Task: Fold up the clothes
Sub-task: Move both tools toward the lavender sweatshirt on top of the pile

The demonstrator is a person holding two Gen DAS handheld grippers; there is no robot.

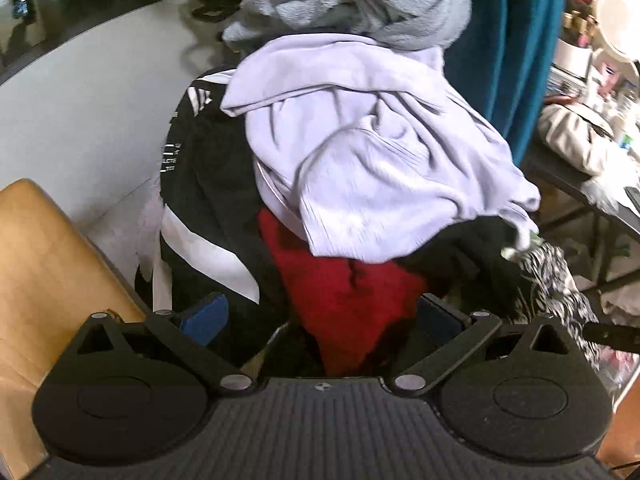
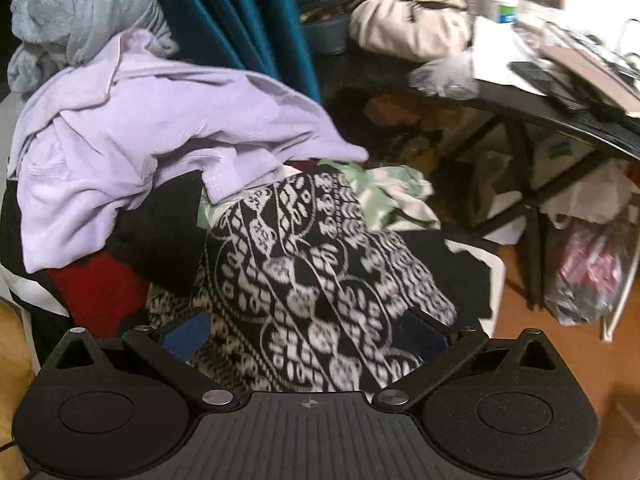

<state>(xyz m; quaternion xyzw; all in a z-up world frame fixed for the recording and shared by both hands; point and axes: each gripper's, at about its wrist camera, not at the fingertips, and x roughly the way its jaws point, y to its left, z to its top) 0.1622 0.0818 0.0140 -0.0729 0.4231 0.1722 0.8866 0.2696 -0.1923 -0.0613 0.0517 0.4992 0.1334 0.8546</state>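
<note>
A: Left wrist view, read left to right. What is shown?

B: A tan wooden surface (image 1: 44, 264) at the far left; then a black garment with white stripes and lettering (image 1: 200, 184); a soft red fabric (image 1: 340, 292) at the centre; a crumpled lilac sweatshirt (image 1: 360, 152) draped over the pile, with a grey fleece blanket (image 1: 360, 0) above it. A teal curtain (image 1: 516, 40) hangs behind. The left gripper (image 1: 320, 314) is released, its 2 blue-padded fingers (image 1: 206, 316) spread either side of the red fabric and clasping nothing.

A: And the right wrist view?

B: The same lilac sweatshirt (image 2: 140, 140) lies at upper left, its hem overlapping a black-and-white patterned cloth (image 2: 312, 272). A pale green and white garment (image 2: 388, 196) lies just behind that cloth. A cluttered black folding table (image 2: 560, 116) stands at right. The right gripper (image 2: 306, 334) is likewise released, its jaws apart with the patterned cloth lying between them; whether the pads touch it cannot be told.
</note>
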